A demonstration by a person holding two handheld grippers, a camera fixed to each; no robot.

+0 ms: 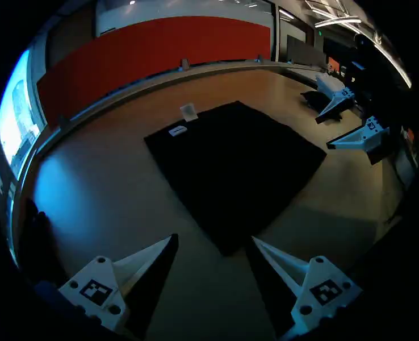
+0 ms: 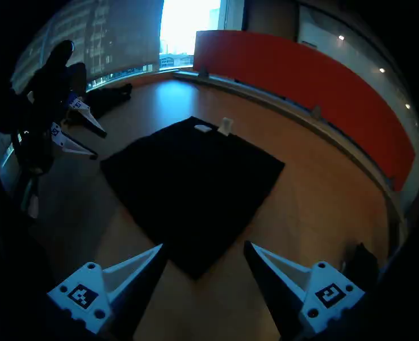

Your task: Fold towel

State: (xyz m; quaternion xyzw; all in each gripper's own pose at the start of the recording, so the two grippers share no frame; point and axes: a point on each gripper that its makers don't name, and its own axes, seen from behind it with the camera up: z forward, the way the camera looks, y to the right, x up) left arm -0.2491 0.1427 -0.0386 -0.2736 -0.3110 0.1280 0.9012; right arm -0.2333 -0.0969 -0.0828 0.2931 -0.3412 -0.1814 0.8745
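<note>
Left gripper view, items recorded:

- Towel (image 1: pixel 238 165), one, black, spread flat in a single layer on a wooden surface (image 1: pixel 107 187). Its near corner lay between the fingers of the left gripper (image 1: pixel 212 238).
- Left gripper, one, with two white fingers, each bearing one square marker. The jaws stood wide apart and held nothing.
- Right gripper (image 1: pixel 323 133), one, seen farther off beside the towel's right edge, its fingers also spread.
- White tags, two, at the towel's far corner: one (image 1: pixel 177 131) lying on the cloth, one (image 1: pixel 188 111) just off its edge.
- Red wall panel (image 1: pixel 153 51), one, behind the surface.

Right gripper view, items recorded:

- Towel (image 2: pixel 192 182), same piece, with another corner lying between the fingers of the right gripper (image 2: pixel 204 245). The jaws were wide and empty.
- Left gripper (image 2: pixel 100 145), at the far left, near the towel's edge.
- Bright window (image 2: pixel 189 23), one.
- Whether either gripper touched the cloth could not be told.
</note>
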